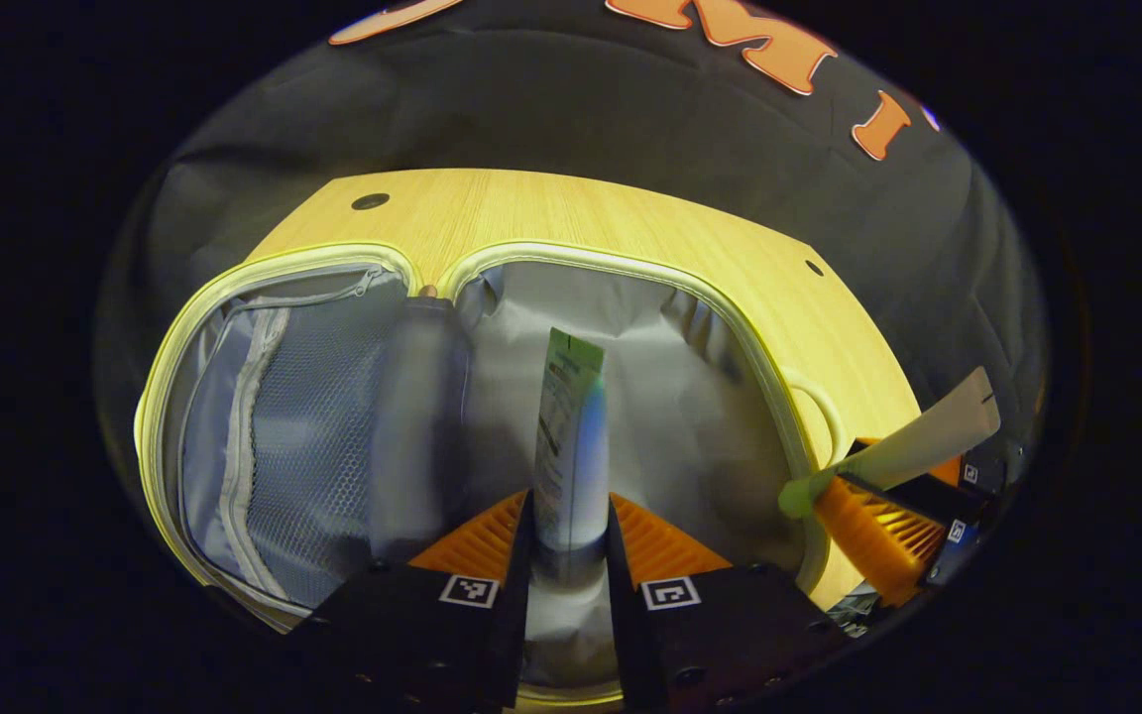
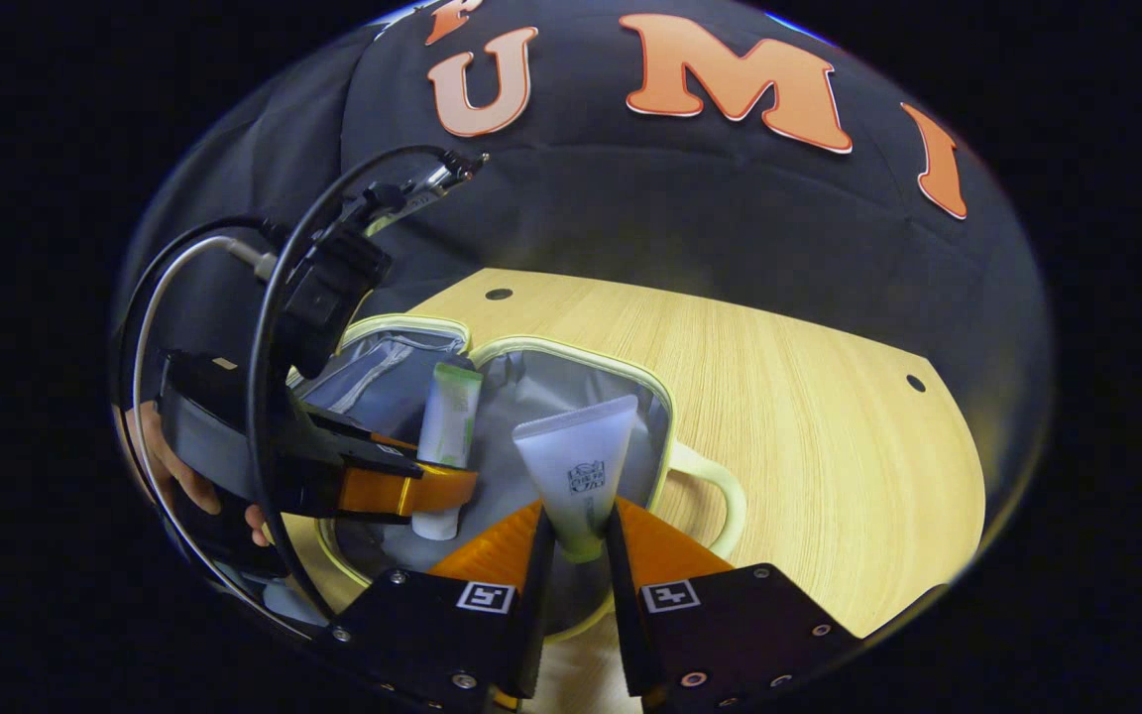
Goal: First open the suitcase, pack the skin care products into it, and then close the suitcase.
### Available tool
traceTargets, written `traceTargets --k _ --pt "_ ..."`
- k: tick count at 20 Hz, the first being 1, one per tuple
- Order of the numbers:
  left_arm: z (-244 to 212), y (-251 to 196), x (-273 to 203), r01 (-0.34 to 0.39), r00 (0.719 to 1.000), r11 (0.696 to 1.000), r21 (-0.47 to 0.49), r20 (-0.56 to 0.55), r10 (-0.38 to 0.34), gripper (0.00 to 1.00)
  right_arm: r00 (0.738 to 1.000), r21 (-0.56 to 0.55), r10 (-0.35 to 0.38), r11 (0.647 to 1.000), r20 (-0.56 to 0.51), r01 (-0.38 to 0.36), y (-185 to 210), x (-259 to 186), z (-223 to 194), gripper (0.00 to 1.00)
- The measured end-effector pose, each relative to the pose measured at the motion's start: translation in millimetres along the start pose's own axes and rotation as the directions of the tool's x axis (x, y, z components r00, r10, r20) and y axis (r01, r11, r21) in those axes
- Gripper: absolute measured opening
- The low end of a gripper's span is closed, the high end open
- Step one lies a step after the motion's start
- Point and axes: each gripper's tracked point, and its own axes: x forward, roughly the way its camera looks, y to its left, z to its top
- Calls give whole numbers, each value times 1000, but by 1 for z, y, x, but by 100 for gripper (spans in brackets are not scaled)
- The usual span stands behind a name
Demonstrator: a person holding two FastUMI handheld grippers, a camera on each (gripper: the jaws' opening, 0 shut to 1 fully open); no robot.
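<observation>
We are looking into the open suitcase (image 1: 630,377), which is lying flat on the wooden table (image 2: 809,416) with its grey lining exposed and a mesh zip pocket (image 1: 303,436) in its left half. Our left gripper (image 1: 571,540) is clamping a white tube with a green end (image 1: 569,446) over the right half; the printing on it is too blurred for us to read. Our right gripper (image 2: 581,540) is squeezing a pale flat-ended tube (image 2: 576,466) above the suitcase's edge, beside the pale green handle (image 2: 720,486). That tube is carrying a small emblem we cannot make out.
</observation>
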Motion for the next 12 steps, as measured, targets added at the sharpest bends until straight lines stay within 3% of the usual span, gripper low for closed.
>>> traceTargets --k 1,3,4,5,9,12 --pt "1 0 2 -4 1000 1000 -2 0 4 42 1000 4 1 1000 -7 -1 1 2 -1 33" --pt "4 -6 0 16 1000 1000 -8 16 -16 43 1000 4 9 1000 -25 -8 1 6 -3 33" --pt "5 -8 -2 25 999 1000 -6 21 -25 45 999 4 12 1000 -29 -12 1 9 -2 28" --pt "6 -12 -3 39 999 999 -8 29 -39 49 999 7 11 1000 -37 -11 1 9 -4 33" --pt "21 -8 -32 18 993 1000 15 119 -19 76 997 16 14 1000 -71 -13 0 15 -9 33" --pt "40 11 -66 -22 978 1000 1 207 21 84 994 28 14 1000 -106 -11 -1 22 -14 33"
